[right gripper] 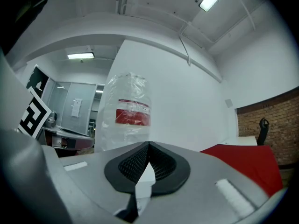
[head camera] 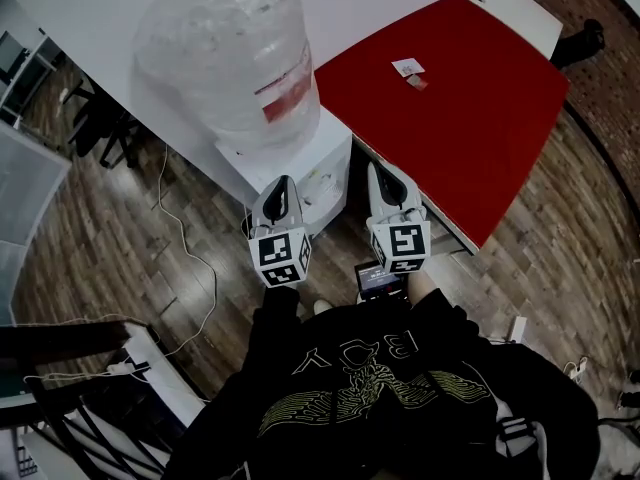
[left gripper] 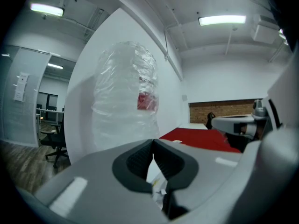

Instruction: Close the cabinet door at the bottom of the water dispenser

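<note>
Evidently this is only the approach: the person stands over the water dispenser [head camera: 325, 138] with both grippers at chest height. The left gripper [head camera: 283, 181] and right gripper [head camera: 384, 171] each have their jaws pressed together on nothing. The cabinet door sits low on the dispenser, beneath the bottle [head camera: 225, 58] (no view shows it), well below both tips. Next, I'd guess, comes a reach down to push it.

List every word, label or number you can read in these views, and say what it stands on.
Red label on the clear plastic water bottle: print too blurred to read.
White card on the red table: too small.
Pale letters on the black sweatshirt: upside down, unclear.
Paper notice on the glass wall: too small.
No text reads clearly.
</note>
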`<state>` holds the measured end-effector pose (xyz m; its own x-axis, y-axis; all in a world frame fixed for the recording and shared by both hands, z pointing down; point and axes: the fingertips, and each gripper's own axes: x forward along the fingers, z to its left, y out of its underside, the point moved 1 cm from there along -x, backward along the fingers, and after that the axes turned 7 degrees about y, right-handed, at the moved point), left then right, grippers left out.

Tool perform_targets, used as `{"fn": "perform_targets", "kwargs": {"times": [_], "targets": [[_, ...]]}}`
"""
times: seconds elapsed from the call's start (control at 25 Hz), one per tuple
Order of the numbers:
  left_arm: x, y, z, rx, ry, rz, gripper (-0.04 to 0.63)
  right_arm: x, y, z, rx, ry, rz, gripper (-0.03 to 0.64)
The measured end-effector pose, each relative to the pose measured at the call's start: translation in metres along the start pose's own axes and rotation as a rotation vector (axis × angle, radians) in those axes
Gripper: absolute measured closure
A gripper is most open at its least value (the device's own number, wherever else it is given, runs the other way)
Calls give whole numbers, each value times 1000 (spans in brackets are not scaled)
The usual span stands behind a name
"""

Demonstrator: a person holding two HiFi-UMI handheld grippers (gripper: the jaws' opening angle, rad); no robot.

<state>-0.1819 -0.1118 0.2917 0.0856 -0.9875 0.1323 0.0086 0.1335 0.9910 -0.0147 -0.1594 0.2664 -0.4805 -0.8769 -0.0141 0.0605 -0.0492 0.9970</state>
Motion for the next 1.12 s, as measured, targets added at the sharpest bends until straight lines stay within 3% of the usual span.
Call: {"fn": "perform_targets", "kwargs": {"times": [1.12], "targets": [[-9, 0, -6, 29, -14, -14, 588, -10, 4, -2, 4, -10, 0, 618]]}}
